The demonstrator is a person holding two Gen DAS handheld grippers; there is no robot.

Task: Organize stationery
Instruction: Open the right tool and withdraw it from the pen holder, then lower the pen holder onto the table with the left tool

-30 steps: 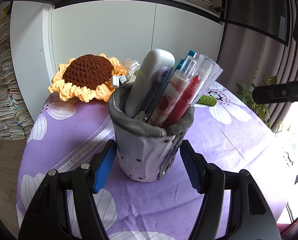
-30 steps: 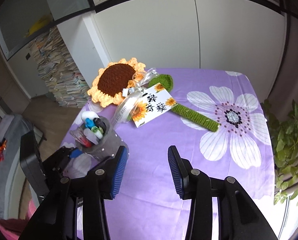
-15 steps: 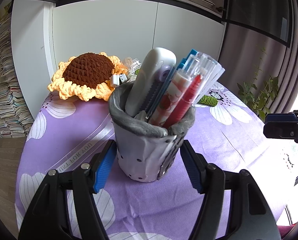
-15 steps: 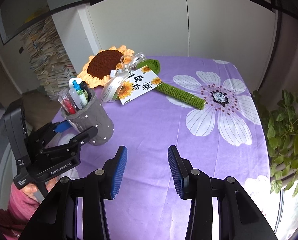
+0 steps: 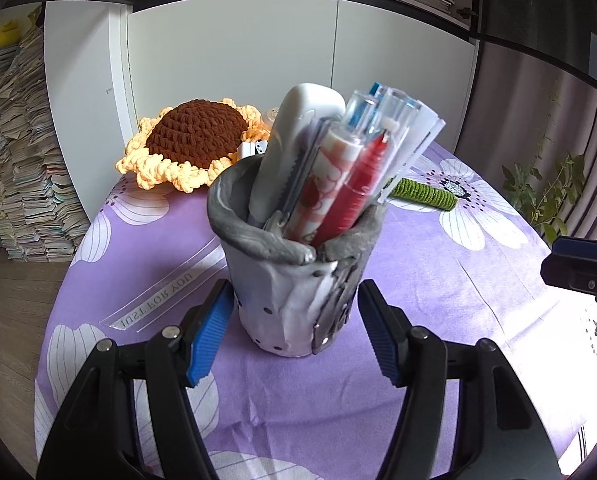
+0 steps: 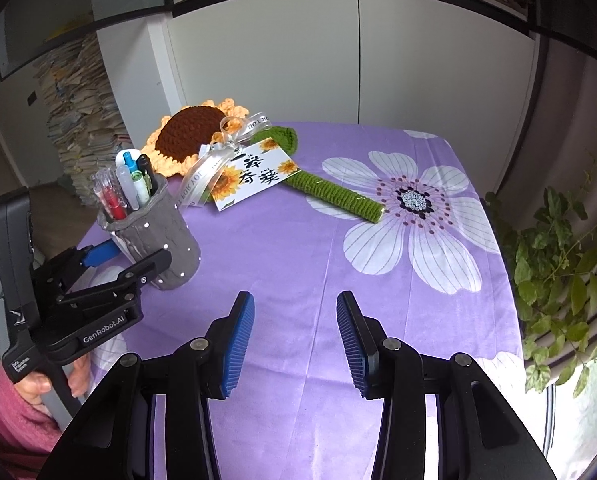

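Note:
A grey fabric pen holder [image 5: 286, 304] stands on the purple flowered tablecloth [image 5: 438, 280], packed with several pens, a red pen [image 5: 358, 188] and a white case [image 5: 298, 132]. My left gripper [image 5: 294, 332] straddles its lower part. Its jaws are closing, and the blue pads [image 5: 214, 332] meet the holder's sides. In the right wrist view the holder [image 6: 166, 248] is at the left, with the left gripper [image 6: 138, 252] around it. My right gripper [image 6: 294, 332] hangs open over bare cloth with nothing between its fingers.
A crocheted sunflower [image 6: 190, 136] with a green stem [image 6: 338, 196], ribbon and card [image 6: 250, 176] lies at the back. A plant [image 6: 558, 260] stands off the table's right edge. Stacks of books [image 5: 18, 160] stand left. A hand [image 6: 38, 384] in a pink sleeve holds the left gripper.
The right gripper has sunk and come nearer the table; in the left wrist view it dropped down the right edge. The holder has stayed between the left fingers, which drew in slightly.

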